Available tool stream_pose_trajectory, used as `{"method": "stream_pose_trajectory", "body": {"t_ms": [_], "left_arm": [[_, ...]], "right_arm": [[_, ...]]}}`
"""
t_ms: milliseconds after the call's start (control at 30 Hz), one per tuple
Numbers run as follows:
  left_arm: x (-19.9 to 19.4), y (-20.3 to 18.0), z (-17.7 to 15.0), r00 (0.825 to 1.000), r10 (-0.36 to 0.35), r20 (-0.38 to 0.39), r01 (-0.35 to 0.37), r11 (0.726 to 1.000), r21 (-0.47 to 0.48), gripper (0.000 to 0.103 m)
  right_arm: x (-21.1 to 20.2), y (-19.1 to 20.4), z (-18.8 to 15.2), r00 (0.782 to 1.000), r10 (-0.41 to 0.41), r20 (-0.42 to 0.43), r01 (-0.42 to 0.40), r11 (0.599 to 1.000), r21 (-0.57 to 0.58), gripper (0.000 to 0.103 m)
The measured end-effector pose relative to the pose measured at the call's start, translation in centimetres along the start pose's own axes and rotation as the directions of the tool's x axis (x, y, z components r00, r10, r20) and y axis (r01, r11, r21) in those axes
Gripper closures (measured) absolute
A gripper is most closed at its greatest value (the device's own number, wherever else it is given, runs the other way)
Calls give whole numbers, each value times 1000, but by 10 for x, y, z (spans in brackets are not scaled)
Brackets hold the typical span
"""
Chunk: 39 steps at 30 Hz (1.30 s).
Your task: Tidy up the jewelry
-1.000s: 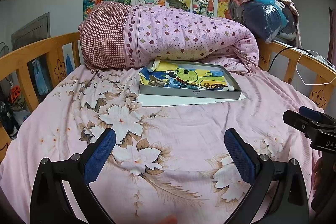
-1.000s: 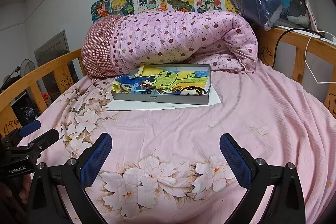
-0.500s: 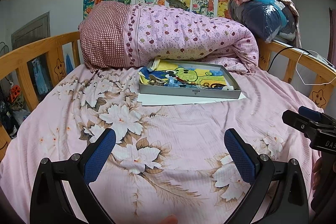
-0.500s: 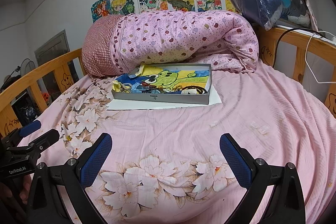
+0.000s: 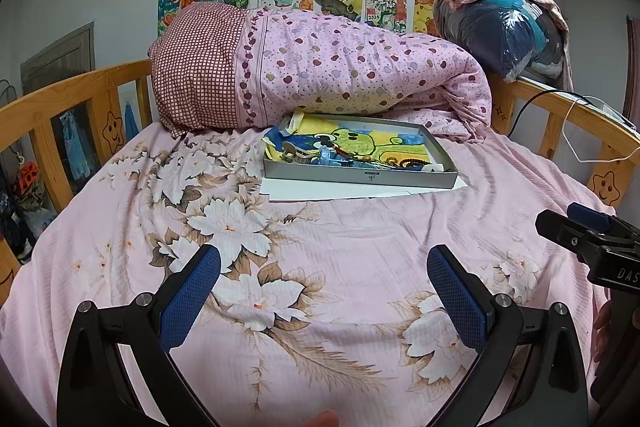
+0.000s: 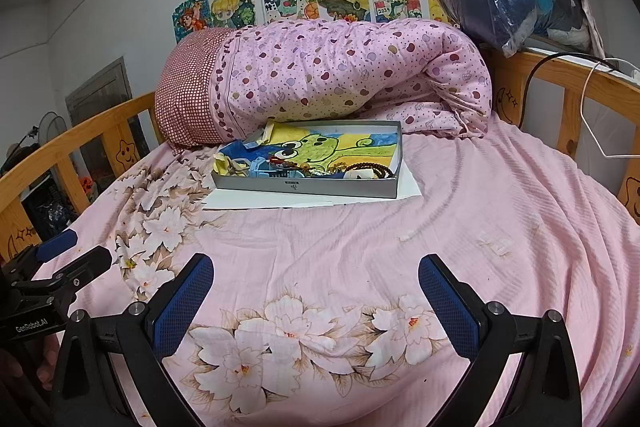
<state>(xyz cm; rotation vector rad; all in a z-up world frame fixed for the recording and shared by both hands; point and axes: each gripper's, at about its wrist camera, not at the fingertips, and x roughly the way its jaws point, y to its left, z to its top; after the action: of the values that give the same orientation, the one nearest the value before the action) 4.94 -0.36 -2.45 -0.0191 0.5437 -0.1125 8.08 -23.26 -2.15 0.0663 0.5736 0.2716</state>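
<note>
Left to right: L gripper [image 5: 320,281] hovers low over the near part of the pink bedsheet [image 5: 360,247], jaws spread wide, nothing between the blue pads. R gripper [image 6: 316,285] sits just right of it at about the same height, also spread wide & empty. Both are well short of the work.

Jewelry [image 6: 352,169] lies in a loose heap along the near edge of the shallow grey box [image 6: 304,187], far-centre on the bed, atop a frog drawing [image 6: 320,147] lining the box; dark bead strands toward the right end, smaller bits toward the left, too small to ID. Box rests on white paper [image 6: 280,201], just in front of the rolled quilt [image 6: 340,75].

Whether the heap is sorted or awaiting sorting can't be told from here.

To work it well, I'd say: come in over the near wall, not through it. Pinch one strand at a time; beads prob tangle & drag neighbours. Box is light, so steady it w/ the other gripper.
</note>
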Motion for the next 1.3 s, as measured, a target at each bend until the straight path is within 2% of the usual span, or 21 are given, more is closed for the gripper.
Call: {"method": "stream_pose_trajectory", "body": {"t_ms": [1300], "left_arm": [[-1,-2,-4,1000,-5,-8,5,1000,-13,2]], "right_arm": [[0,1,-1,1000,0,-2,0,1000,2,0]]}}
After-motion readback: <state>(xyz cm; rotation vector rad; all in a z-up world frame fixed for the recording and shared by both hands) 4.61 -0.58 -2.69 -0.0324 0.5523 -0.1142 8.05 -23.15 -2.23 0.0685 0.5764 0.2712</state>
